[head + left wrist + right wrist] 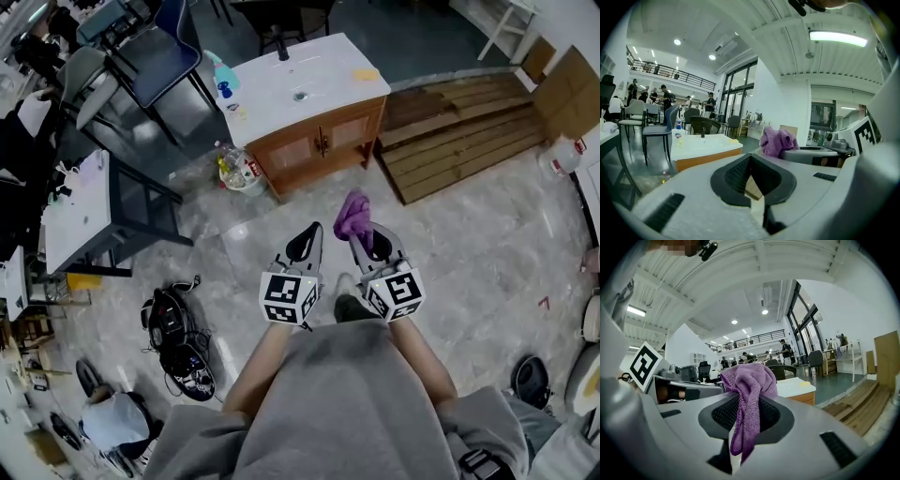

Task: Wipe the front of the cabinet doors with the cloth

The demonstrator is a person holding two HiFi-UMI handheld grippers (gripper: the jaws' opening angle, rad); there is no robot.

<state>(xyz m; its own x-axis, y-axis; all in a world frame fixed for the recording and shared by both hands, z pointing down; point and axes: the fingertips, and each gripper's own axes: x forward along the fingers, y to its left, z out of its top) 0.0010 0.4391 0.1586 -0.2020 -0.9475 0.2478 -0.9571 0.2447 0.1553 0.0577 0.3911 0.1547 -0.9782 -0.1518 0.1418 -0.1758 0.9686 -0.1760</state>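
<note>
A wooden vanity cabinet (319,141) with a white sink top (300,80) stands on the floor ahead; its two doors face me. My right gripper (361,239) is shut on a purple cloth (353,217), which bunches above the jaws and hangs between them in the right gripper view (747,399). My left gripper (305,246) is beside it, shut with nothing in it (754,187). Both are held well short of the cabinet. The cloth (777,141) and the cabinet (705,152) also appear in the left gripper view.
A bucket of bottles (239,171) stands left of the cabinet. Wooden planks (459,131) lie to its right. A white table (80,211) and chairs (155,56) are at left. A black bag (178,342) lies on the floor near my left side.
</note>
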